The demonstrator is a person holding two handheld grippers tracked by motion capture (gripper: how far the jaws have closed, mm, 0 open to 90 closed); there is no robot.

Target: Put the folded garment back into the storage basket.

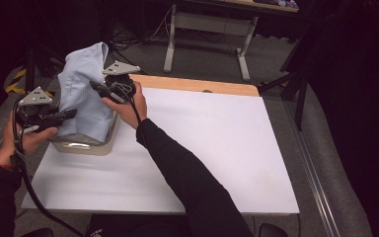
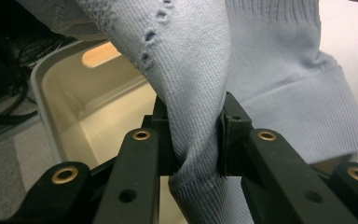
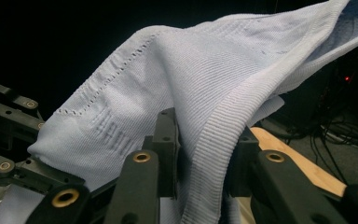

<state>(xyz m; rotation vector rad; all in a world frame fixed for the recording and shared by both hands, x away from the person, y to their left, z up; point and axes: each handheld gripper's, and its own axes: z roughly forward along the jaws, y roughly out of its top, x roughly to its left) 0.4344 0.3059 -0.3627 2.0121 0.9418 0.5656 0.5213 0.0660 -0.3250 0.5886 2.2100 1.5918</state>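
— black jaws of the left gripper [image 2: 196, 140] pinch a fold of the pale blue sweater [image 2: 191, 93], right?
— yes, and the right gripper [image 3: 205, 144] clamps its ribbed hem; it hangs over the beige bin [image 1: 86, 145].

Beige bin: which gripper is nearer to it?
Left. The left gripper grips the sweater just above the beige bin rim; the right gripper grips it higher up.

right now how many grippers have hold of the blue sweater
2. The left gripper pinches the sweater at its lower left side, above the beige bin. The right gripper clamps a ribbed edge higher up, on its right side.
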